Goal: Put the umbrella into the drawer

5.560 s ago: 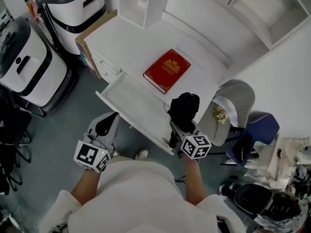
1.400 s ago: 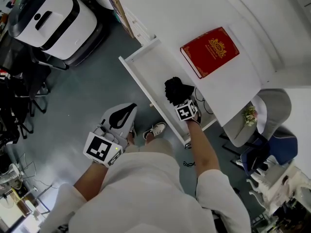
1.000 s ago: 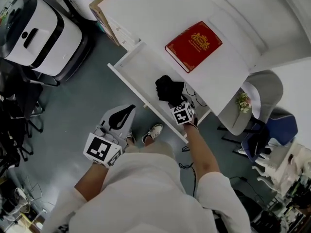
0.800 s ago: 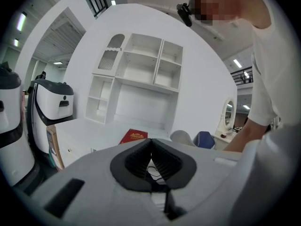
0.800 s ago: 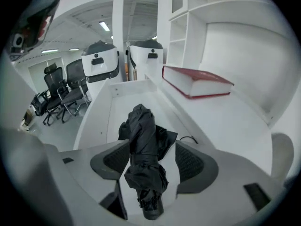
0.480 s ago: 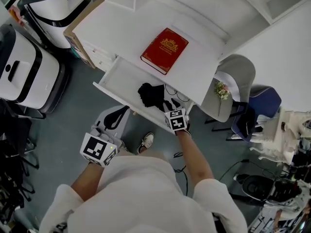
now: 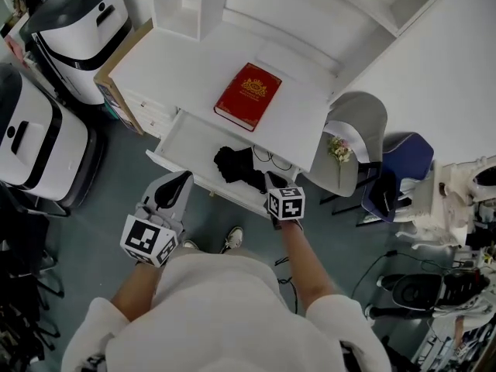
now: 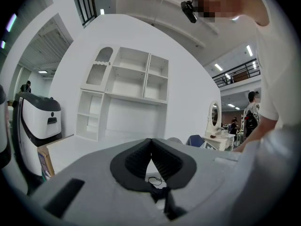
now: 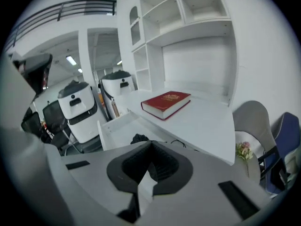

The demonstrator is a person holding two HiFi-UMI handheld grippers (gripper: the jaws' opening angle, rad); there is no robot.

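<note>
A tall white shelving unit (image 7: 310, 10) stands at the far side of the scene, well beyond both hand-held grippers. Its white worktop (image 7: 186, 68) spreads out ahead of them.

Two bulky white-and-black machines (image 7: 74, 18) stand on the floor, off to the left of the left hand-held gripper (image 7: 184, 178). A grey chair (image 7: 358, 126) sits to the right of the right hand-held gripper (image 7: 271, 180), with a small bunch of flowers (image 7: 337, 149) on its seat.

A shallow white drawer (image 7: 186, 142) is pulled out from under the worktop's near edge, just ahead of both hand-held grippers and below the right one. In it lies the folded black umbrella (image 7: 235, 167), in the half nearer the right hand-held gripper, just ahead of the jaws and a little to their left. It is not touched by either tool. A thin black cord (image 7: 269, 160) curls on the drawer floor beside the umbrella, directly ahead of the right hand-held gripper. The rest of the drawer floor, ahead of the left hand-held gripper, is bare.

A red book (image 7: 248, 95) with a gold emblem lies flat on the worktop, beyond the drawer and ahead of the right hand-held gripper.

The right hand-held gripper has just been closing its jaws. They now meet with nothing between them. The left hand-held gripper has its jaws together and empty too, and is held off the drawer's front edge.
</note>
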